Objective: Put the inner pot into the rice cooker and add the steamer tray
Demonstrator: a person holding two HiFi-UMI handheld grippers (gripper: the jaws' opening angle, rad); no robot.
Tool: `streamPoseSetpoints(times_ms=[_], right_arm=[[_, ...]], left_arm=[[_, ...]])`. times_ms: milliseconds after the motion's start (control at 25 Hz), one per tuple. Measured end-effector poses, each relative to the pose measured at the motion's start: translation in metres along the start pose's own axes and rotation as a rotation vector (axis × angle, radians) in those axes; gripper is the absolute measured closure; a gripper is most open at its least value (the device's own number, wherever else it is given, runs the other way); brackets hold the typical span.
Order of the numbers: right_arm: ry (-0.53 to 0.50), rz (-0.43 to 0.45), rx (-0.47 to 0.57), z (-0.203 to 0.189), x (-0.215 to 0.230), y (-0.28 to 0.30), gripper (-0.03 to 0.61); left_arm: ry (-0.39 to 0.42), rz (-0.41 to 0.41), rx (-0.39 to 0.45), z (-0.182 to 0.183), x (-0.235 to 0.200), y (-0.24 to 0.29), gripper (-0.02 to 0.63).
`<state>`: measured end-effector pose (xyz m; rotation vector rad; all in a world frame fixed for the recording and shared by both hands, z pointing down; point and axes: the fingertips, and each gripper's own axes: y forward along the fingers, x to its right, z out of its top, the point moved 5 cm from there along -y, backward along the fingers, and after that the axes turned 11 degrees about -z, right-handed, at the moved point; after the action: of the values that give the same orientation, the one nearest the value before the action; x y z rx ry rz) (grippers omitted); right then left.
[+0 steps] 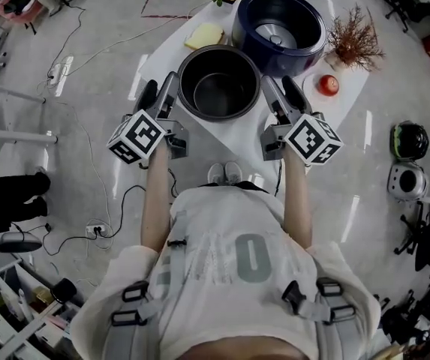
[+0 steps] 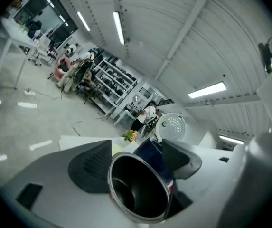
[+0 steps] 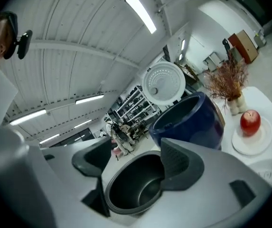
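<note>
flanking the inner pot [image 1: 218,85] on the counter [image 1: 216,135] at 9 and 3 o'clock with left claw [image 1: 158,94] and right claw [image 1: 282,94] spread wide, gripping nothing. could tip or skid it toward the rice cooker [image 1: 246,36] at 1 o'clock by pinching unevenly.

The floor [image 1: 87,111] is pale, glossy concrete that throws back the ceiling lights as bright streaks. Thin cables [image 1: 66,47] trail across it, and a power strip [image 1: 94,229] lies at the lower left of the head view. A white table [image 1: 162,51] stands in the middle of the room. A black chair [image 1: 411,6] sits near the far right. Metal shelves [image 2: 116,82] line the far wall. Overhead, a white ribbed ceiling [image 2: 173,27] carries long tube lights [image 2: 118,26].
</note>
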<state>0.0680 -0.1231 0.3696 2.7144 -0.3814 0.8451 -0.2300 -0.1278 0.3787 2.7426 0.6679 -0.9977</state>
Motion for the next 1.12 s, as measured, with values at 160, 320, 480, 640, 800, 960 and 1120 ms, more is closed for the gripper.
streamPoseSetpoints(times_ms=[160, 320, 480, 640, 800, 960, 1120], right_arm=[[0.044, -0.033, -0.099, -0.031, 0.019, 0.014, 0.264], [0.086, -0.048, -0.175, -0.055, 0.033, 0.03, 0.272], [0.097, -0.062, -0.236, -0.074, 0.042, 0.043, 0.282], [0.099, -0.07, -0.267, -0.086, 0.045, 0.051, 0.287], [0.096, -0.067, -0.285, -0.093, 0.043, 0.057, 0.302], [0.06, -0.084, -0.288, -0.095, 0.042, 0.057, 0.332], [0.013, -0.112, -0.293, -0.096, 0.043, 0.057, 0.362]], left_arm=[[-0.097, 0.012, -0.071, -0.027, -0.025, 0.007, 0.301], [-0.249, -0.017, -0.07, -0.043, -0.043, 0.017, 0.301], [-0.267, 0.012, -0.11, -0.058, -0.057, 0.019, 0.302], [-0.298, 0.002, -0.142, -0.069, -0.063, 0.024, 0.302], [-0.32, -0.027, -0.157, -0.072, -0.063, 0.032, 0.305], [-0.291, -0.037, -0.18, -0.073, -0.059, 0.035, 0.341], [-0.267, -0.032, -0.209, -0.075, -0.057, 0.037, 0.368]])
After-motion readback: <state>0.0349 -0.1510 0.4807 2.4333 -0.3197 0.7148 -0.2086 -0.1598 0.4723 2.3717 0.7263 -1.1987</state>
